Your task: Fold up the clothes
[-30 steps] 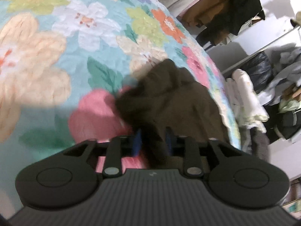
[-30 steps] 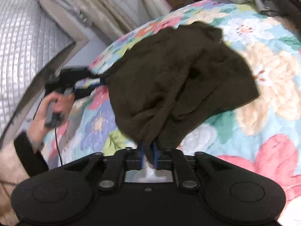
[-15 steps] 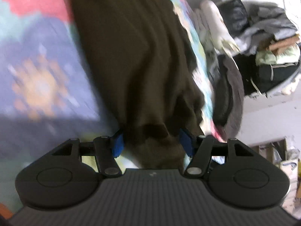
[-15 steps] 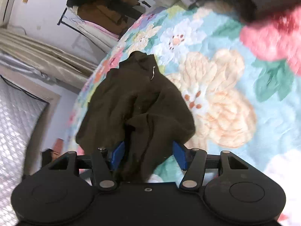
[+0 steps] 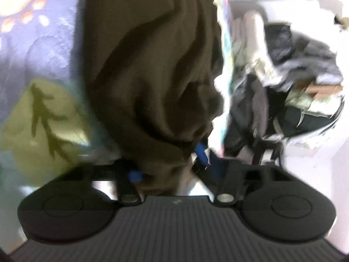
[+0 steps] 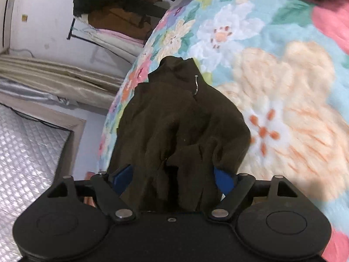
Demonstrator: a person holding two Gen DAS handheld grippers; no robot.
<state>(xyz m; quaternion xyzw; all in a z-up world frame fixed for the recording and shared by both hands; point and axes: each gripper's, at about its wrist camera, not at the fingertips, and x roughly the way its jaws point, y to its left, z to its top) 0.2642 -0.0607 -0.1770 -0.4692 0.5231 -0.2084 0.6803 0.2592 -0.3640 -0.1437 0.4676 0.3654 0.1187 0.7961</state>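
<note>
A dark brown garment (image 6: 178, 118) lies crumpled on the floral bedspread (image 6: 283, 100), near the bed's edge. A small metal hook sticks out near its far end. My right gripper (image 6: 172, 176) is open, its blue pads spread wide with the garment's near end lying loose between them. In the left wrist view the same garment (image 5: 152, 65) fills the middle, blurred. My left gripper (image 5: 168, 163) is open, its blue pads apart on either side of a fold of the cloth.
Past the bed's right edge in the left wrist view is a heap of clothes and bags (image 5: 294, 76). In the right wrist view a clothes rack with hanging garments (image 6: 117, 11) stands by the white wall, with beige curtains (image 6: 54, 80) to the left.
Both grippers have opened and let go of the garment, which now lies on the bed. The left gripper has swung toward the bed's edge; the right view has steadied.
</note>
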